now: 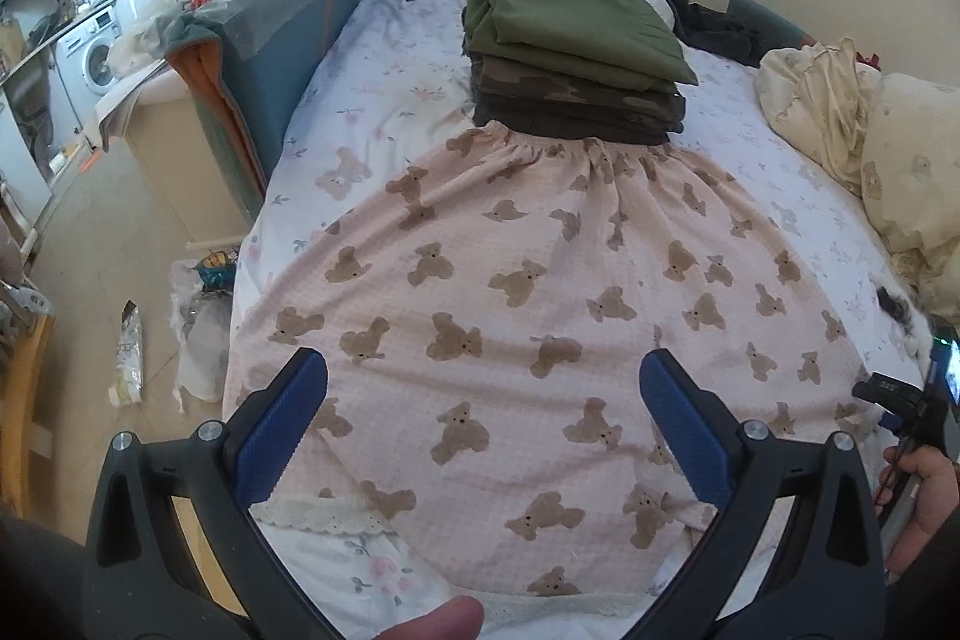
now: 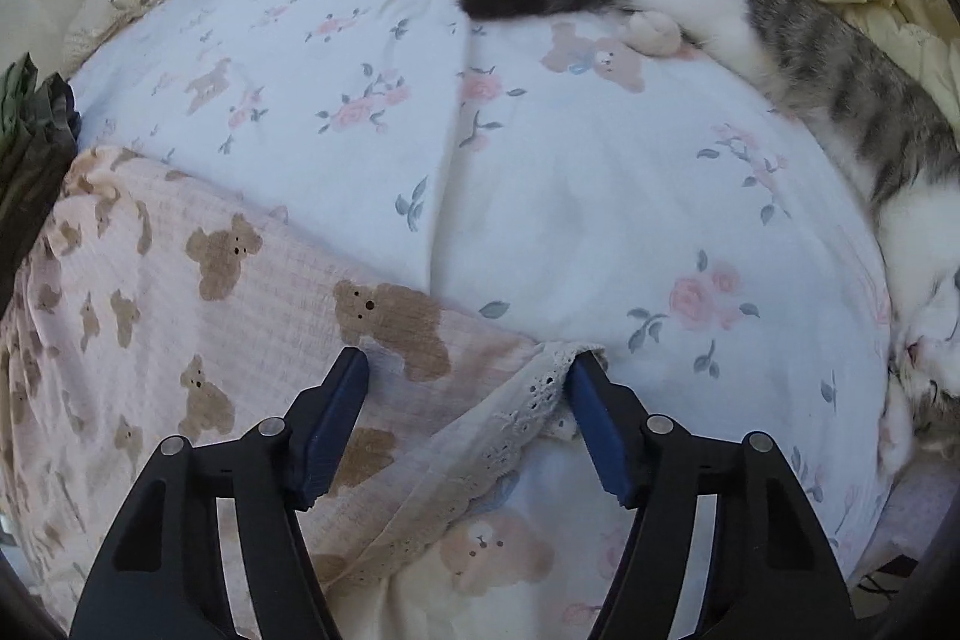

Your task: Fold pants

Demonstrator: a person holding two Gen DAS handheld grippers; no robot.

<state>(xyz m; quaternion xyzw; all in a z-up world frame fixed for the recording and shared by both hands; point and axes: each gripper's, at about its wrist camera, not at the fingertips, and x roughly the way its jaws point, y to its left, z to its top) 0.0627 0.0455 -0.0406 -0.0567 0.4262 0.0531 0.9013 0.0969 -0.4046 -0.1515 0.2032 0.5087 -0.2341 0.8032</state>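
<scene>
With both claws open, right claw [image 2: 468, 382] astride the lace hem, we pinch these soft, light pants [image 1: 510, 292] there.

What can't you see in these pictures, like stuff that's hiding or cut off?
- Left wrist view: the bottom of the folded stack is hidden behind the pants' waistband.
- Left wrist view: the right claw is cut off by the edge.
- Right wrist view: the cat's face is cut off at the right edge.
- Right wrist view: the bedsheet under the pants is covered.
</scene>
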